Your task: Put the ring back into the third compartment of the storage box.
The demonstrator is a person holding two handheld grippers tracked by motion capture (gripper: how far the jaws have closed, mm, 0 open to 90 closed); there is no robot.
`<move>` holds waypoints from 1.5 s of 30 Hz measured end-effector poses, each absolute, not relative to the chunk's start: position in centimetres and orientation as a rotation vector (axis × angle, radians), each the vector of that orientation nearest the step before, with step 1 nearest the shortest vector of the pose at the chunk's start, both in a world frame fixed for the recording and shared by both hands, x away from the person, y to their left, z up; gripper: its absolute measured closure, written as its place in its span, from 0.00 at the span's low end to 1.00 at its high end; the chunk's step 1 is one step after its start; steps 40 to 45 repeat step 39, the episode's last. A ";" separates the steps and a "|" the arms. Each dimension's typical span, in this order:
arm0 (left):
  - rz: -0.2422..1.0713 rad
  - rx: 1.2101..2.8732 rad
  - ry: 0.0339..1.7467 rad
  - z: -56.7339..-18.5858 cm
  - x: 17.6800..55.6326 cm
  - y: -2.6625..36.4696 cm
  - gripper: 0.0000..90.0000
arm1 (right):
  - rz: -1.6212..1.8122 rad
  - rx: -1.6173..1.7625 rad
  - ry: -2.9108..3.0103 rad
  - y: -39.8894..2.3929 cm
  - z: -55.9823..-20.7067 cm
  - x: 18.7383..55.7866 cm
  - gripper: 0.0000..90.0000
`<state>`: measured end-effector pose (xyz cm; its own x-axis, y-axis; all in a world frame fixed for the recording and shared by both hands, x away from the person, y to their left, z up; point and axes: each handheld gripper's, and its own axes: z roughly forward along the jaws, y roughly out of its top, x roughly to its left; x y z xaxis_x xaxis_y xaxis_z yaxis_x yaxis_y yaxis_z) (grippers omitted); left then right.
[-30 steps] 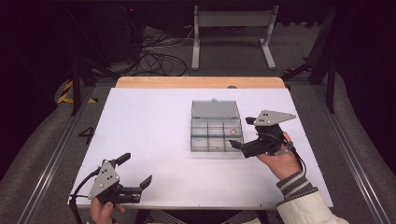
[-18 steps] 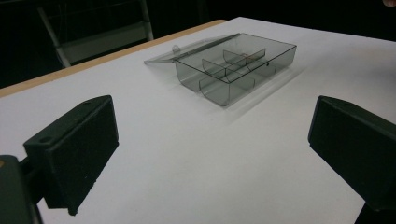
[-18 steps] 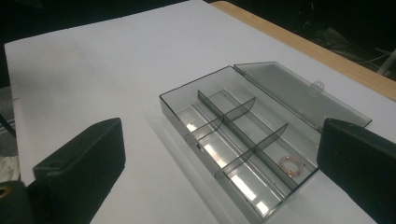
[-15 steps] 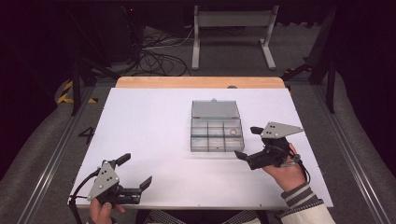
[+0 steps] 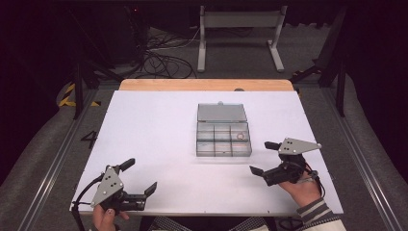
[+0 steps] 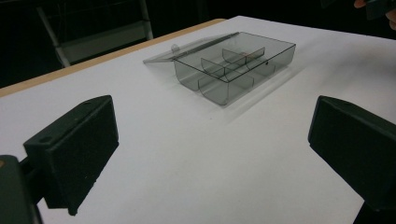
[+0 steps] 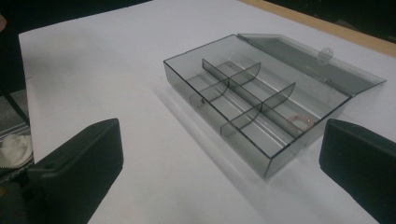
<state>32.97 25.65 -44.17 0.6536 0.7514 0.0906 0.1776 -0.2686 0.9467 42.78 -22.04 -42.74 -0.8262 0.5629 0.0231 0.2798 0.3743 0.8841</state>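
Both tools are wide open, holding nothing: left tool (image 5: 139, 177) lower left, right tool (image 5: 264, 158) lower right, beside the open box (image 5: 223, 138) mid-worktop (image 5: 154, 130).

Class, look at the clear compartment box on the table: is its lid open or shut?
Open. The lid of the compartment box lies folded back flat on the table behind it, leaving the dividers uncovered.

Left hand-held gripper (image 5: 139, 177) sits low with jaws spread wide; right hand-held gripper (image 5: 261, 158) likewise gapes, gripped from below
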 end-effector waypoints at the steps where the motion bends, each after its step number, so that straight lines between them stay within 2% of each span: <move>1: 0.663 1.790 0.745 -44.2 33.0 25.6 0.02 | 1.428 0.748 2.359 -22.2 -43.0 42.7 0.01; 23: 0.670 1.823 0.738 -44.4 33.0 25.4 0.03 | 1.424 0.740 2.378 -23.9 -47.6 41.8 0.01; 32: 0.698 1.827 0.734 -44.6 33.0 25.4 0.03 | 1.420 0.791 2.369 -24.5 -47.6 41.8 0.01; 45: 0.668 1.820 0.752 -44.7 33.4 25.7 0.03 | 1.377 0.795 2.361 -24.7 -47.4 41.8 0.01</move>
